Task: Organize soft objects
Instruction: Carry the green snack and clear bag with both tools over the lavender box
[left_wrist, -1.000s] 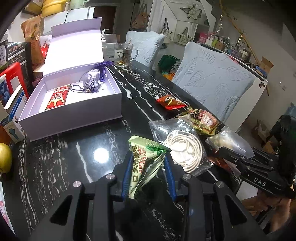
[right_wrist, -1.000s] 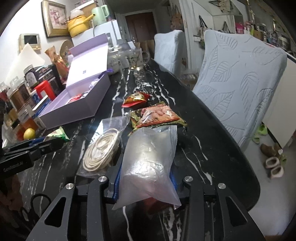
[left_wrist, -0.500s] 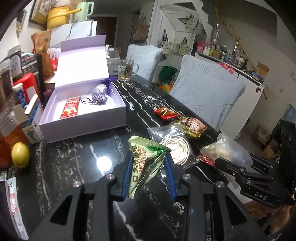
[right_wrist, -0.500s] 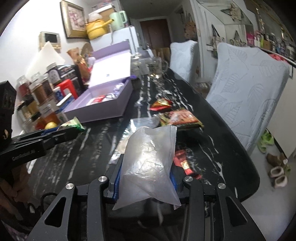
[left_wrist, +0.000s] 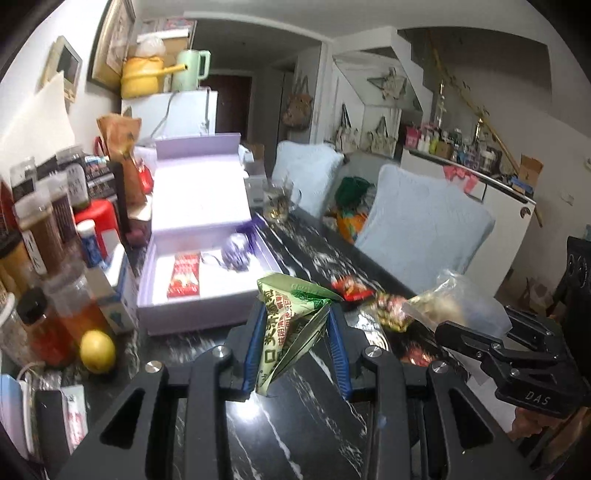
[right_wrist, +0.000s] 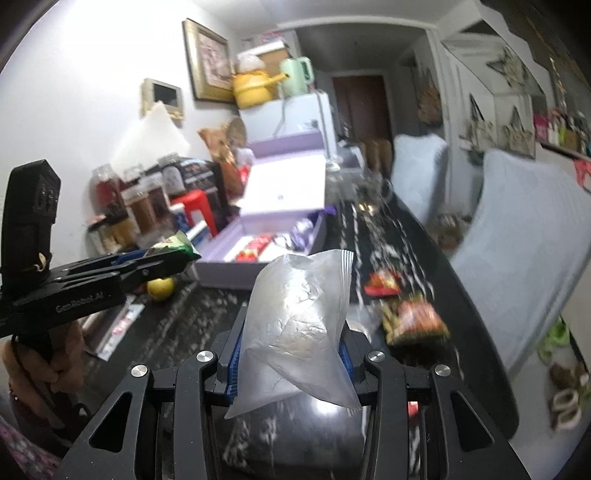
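My left gripper (left_wrist: 297, 314) is shut on a green snack packet (left_wrist: 291, 332), held up above the black marble table (left_wrist: 295, 428). My right gripper (right_wrist: 293, 328) is shut on a clear plastic bag (right_wrist: 299, 317) with pale contents, also off the table. Each gripper shows in the other's view: the left gripper (right_wrist: 181, 260) at the left, the right gripper (left_wrist: 447, 330) at the right. Ahead stands an open lilac box (left_wrist: 207, 314) holding a red packet (left_wrist: 183, 275) and a purple tasselled pouch (left_wrist: 236, 251). A red snack packet (right_wrist: 382, 284) and a green-red one (right_wrist: 413, 321) lie on the table.
Jars and bottles (left_wrist: 40, 236), a carton and a lemon (left_wrist: 97, 350) crowd the table's left side beside the box. A glass mug (left_wrist: 279, 201) stands behind the box. Two pale blue chairs (left_wrist: 417, 229) line the right edge. A hand (right_wrist: 33, 365) holds the left gripper.
Both grippers have risen with their loads and drawn nearer the lilac box. The bag with the coiled cord has dropped out of sight below them.
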